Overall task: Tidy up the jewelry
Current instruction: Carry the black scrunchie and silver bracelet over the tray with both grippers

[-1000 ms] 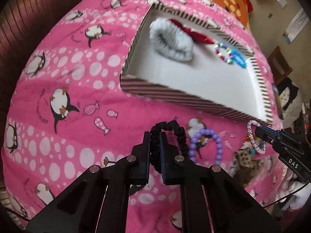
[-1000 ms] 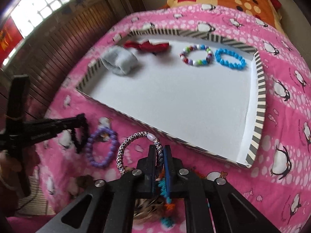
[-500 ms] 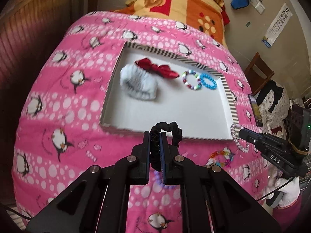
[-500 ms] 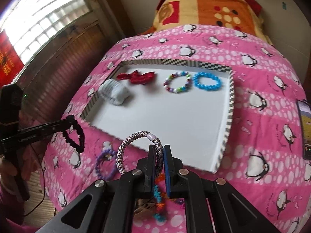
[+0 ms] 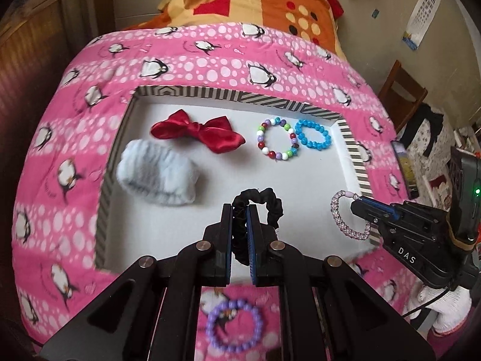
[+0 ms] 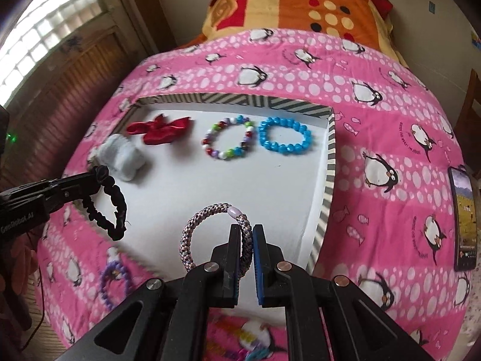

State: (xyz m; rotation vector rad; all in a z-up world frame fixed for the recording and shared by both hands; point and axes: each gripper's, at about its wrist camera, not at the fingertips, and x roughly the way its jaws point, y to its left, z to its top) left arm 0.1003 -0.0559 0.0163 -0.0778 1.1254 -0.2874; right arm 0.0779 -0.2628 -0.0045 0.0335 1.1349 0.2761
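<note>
The black scrunchie (image 5: 264, 207) was pinched in your left gripper (image 5: 239, 210) above the tray's (image 5: 354, 153) free white front area; your right gripper (image 6: 247, 231) pinched the braided bracelet (image 6: 192, 234) near the striped right edge. Inside lay a red bow (image 5: 198, 131), grey band (image 5: 156, 177) and two bead bracelets (image 5: 278, 143).

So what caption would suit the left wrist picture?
Left tongs carry a black scrunchie over the striped tray holding a red bow and bracelets.

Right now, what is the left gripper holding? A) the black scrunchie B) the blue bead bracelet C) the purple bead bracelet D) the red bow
A: the left gripper has its jaws shut on the black scrunchie, above the white tray.
</note>
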